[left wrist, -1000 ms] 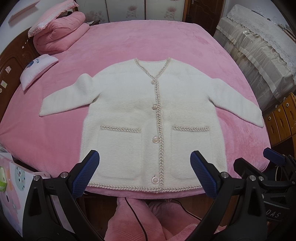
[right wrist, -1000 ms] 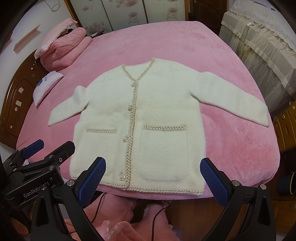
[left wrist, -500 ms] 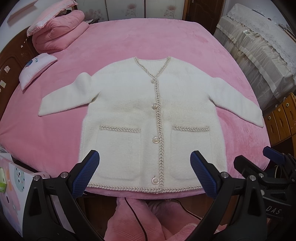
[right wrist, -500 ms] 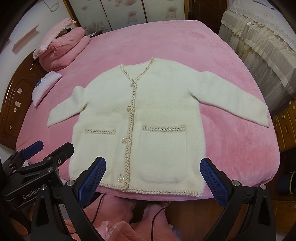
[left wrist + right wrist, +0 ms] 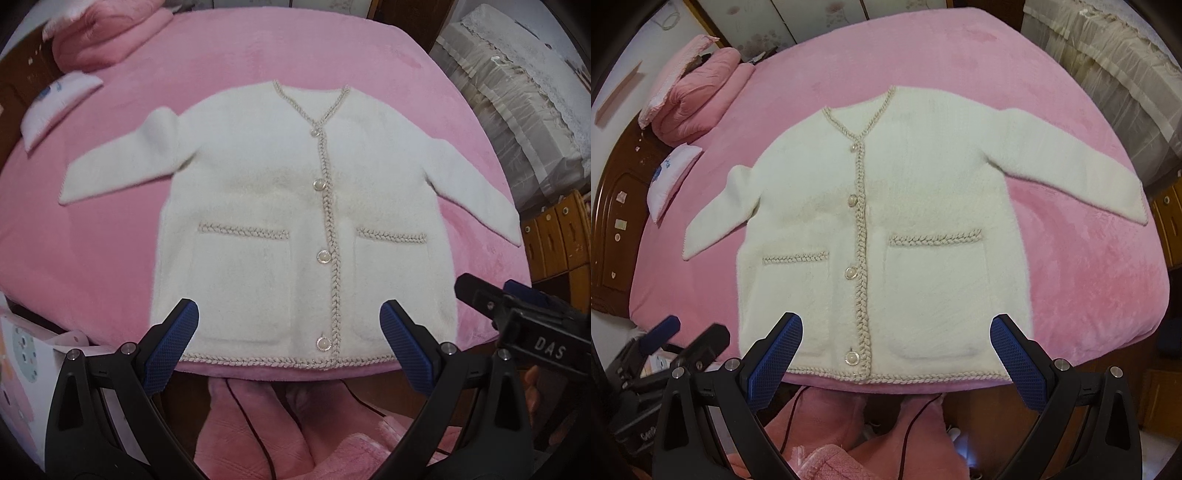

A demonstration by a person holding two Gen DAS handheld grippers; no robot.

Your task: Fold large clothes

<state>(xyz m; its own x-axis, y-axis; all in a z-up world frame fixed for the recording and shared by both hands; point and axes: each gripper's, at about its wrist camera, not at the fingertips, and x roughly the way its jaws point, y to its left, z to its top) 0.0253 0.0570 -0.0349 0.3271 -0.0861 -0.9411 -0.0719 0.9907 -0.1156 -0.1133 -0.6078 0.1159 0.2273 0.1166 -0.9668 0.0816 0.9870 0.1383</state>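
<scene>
A cream fluffy cardigan (image 5: 258, 192) with braided trim, pearl buttons and two pockets lies flat, front up and buttoned, on a pink bed (image 5: 229, 55); both sleeves spread out to the sides. It also shows in the right wrist view (image 5: 923, 206). My left gripper (image 5: 290, 325) is open and empty, hovering over the hem near the bed's front edge. My right gripper (image 5: 895, 338) is open and empty over the hem on the right pocket side; it also shows at the lower right of the left wrist view (image 5: 517, 306).
Folded pink bedding (image 5: 698, 99) and a small white pillow (image 5: 670, 177) lie at the bed's far left by a dark wooden headboard (image 5: 613, 206). A lace-covered piece of furniture (image 5: 517, 88) and wooden drawers (image 5: 557, 232) stand to the right. Pink fabric and cables (image 5: 258, 417) lie below the bed's front edge.
Both grippers have moved forward toward the cardigan, so its hem now sits between the fingertips. The cardigan has not moved. Both grippers stay open.
</scene>
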